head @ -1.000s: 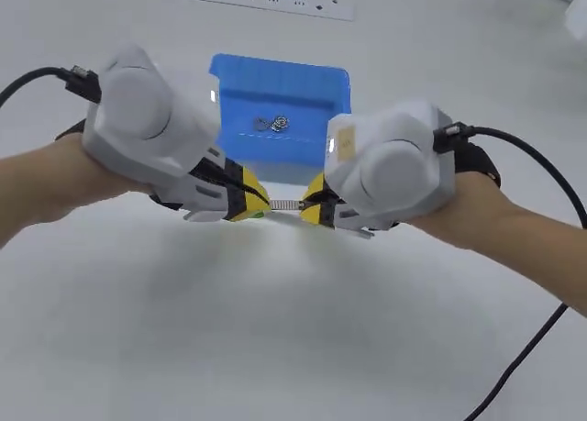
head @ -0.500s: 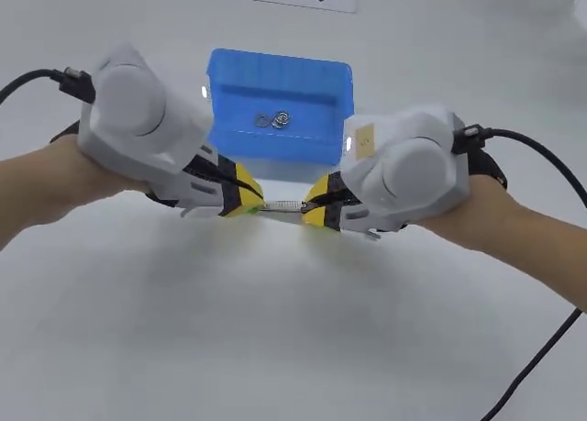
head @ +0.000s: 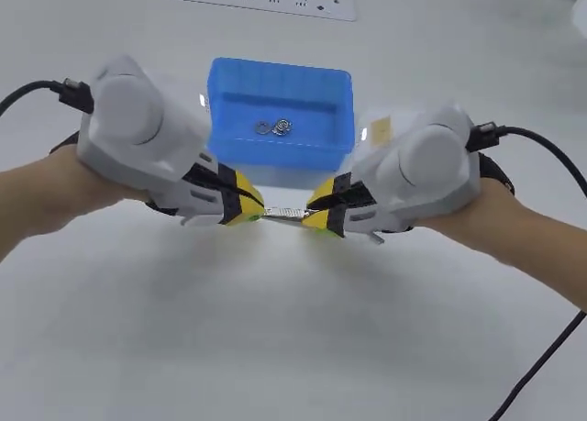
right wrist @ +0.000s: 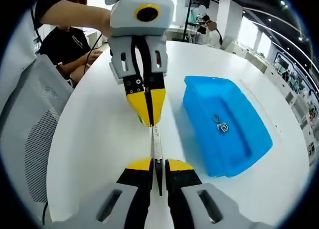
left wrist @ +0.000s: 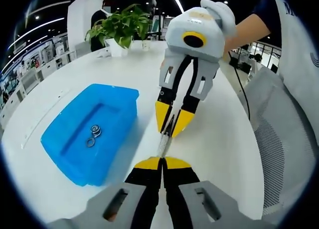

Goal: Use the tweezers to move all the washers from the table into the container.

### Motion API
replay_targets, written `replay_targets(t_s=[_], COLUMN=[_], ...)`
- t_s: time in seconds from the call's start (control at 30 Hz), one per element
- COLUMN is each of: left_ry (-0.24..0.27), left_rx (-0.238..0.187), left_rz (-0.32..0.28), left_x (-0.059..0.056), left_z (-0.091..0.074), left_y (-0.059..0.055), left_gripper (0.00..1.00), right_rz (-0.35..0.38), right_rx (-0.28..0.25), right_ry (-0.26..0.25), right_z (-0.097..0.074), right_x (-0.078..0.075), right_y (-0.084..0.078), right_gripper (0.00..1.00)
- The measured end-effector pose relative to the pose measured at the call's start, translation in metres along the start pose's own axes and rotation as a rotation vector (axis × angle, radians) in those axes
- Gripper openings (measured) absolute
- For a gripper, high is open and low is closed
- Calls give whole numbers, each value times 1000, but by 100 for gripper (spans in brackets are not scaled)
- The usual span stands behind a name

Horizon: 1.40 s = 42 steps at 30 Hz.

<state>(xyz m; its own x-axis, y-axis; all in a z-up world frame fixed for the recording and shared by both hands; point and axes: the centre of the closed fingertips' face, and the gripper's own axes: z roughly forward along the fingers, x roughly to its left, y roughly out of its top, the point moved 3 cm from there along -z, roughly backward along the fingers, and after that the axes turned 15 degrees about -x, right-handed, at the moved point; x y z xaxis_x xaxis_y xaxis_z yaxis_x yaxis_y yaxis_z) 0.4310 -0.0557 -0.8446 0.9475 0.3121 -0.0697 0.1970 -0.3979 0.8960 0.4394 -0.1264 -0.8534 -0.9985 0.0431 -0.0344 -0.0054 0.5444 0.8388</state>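
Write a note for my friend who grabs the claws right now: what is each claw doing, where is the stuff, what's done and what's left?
The left claw is shut on one end of the tweezers.
The right claw is shut on the other end, so the tweezers bridge the two, just in front of the blue box.
A few washers lie inside the blue box.
Done: those washers are in.
Left: probably pass the tweezers to one claw, then check the table for more washers and move any into the box.
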Motion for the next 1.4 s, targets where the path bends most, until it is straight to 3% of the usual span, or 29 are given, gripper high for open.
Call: replay_targets(t_s=[0.23, 0.3, 0.43, 0.53, 0.6, 0.73, 0.93, 1.03, 1.1, 1.3, 1.4], left_ry=[5, 5, 10, 10, 9, 10, 18, 27, 30, 28, -1], left_rx=[2, 5, 3, 8, 8, 13, 2, -2, -2, 17, 12], left_rz=[4, 5, 4, 6, 5, 5, 14, 14, 15, 7, -19], left_x=[0, 0, 1, 1, 0, 0, 0, 2, 2, 2, -2], left_z=[-2, -3, -4, -4, -5, -5, -5, -3, -3, 3, 5], left_y=[1, 1, 2, 2, 2, 1, 5, 7, 7, 2, 1], left_gripper=[5, 5, 5, 5, 5, 5, 5, 5, 5, 5, 6], right_rz=[146, 192, 269, 331, 300, 281, 62, -73, -123, -190, -211], right_rx=[-50, -43, -59, -34, -7, -16, -15, -15, -28, -48, -55], right_ry=[-24, -30, -9, 28, 32, 33, 29, 59, 79, 100, 103], right_z=[-1, 0, 5, 8, 8, 7, 2, 2, 4, 6, 6], right_x=[-5, -8, -7, -1, 1, 4, 1, 8, 12, 18, 16], right_y=[4, 1, 1, -3, -7, -3, -1, -1, 0, 1, 4], right_gripper=[11, 11, 11, 11, 9, 8, 8, 8, 8, 8, 8])
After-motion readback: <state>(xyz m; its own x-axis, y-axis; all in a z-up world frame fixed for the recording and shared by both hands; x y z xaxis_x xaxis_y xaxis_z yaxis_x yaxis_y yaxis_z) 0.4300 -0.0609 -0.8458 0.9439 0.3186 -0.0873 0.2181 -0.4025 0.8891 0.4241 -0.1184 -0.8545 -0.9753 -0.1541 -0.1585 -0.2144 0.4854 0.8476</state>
